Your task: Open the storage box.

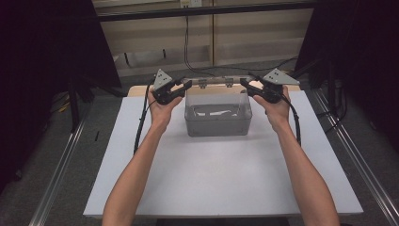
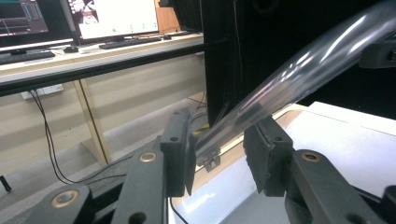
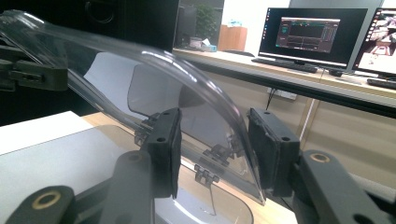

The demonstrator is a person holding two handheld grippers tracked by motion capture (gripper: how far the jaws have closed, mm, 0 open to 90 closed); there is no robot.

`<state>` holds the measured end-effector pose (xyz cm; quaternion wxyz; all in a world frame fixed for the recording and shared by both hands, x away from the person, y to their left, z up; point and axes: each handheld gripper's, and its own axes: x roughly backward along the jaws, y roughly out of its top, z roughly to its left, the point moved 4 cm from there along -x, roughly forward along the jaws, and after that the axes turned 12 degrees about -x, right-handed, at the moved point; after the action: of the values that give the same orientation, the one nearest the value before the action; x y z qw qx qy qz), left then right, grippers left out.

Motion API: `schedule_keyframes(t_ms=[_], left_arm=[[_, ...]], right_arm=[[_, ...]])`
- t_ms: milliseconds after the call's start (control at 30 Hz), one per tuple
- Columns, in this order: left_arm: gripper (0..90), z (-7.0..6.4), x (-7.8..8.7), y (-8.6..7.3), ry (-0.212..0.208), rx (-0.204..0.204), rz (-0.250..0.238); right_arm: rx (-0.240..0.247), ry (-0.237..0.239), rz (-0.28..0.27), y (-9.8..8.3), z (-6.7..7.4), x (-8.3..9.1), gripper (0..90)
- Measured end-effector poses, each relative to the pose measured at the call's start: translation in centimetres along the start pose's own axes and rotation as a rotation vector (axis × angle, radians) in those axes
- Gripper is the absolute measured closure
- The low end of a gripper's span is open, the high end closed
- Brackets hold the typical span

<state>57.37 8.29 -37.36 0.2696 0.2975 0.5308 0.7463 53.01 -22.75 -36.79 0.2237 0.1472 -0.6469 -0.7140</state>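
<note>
A clear plastic box (image 1: 217, 117) stands on the white table (image 1: 211, 179), its hinged lid (image 1: 216, 81) raised at the back. My left gripper (image 1: 188, 85) is at the lid's left end. In the left gripper view the lid's rim (image 2: 299, 74) runs down between the pads, and both pads of this gripper (image 2: 219, 154) touch it. My right gripper (image 1: 243, 84) is at the lid's right end. In the right gripper view the lid's rounded corner (image 3: 154, 70) sits between this gripper's (image 3: 215, 144) jaws, with a gap beside the left pad.
Metal rails run along both sides of the table. Dark stands and cables sit behind it (image 1: 188, 47). A desk with monitors (image 3: 308, 37) stands farther off. The white tabletop in front of the box holds the person's forearms.
</note>
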Motion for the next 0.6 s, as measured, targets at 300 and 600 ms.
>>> schedule_keyframes(t_ms=[300,600], left_arm=[[62.7,0.4,-0.9,-0.3,-0.005,0.001,0.009],[64.7,0.8,-1.5,-0.5,-0.008,-0.01,0.031]], right_arm=[[-0.019,0.0,-0.007,0.4,-0.3,-0.4,55.2],[-0.03,-0.001,-0.01,0.4,-0.8,-0.7,57.1]])
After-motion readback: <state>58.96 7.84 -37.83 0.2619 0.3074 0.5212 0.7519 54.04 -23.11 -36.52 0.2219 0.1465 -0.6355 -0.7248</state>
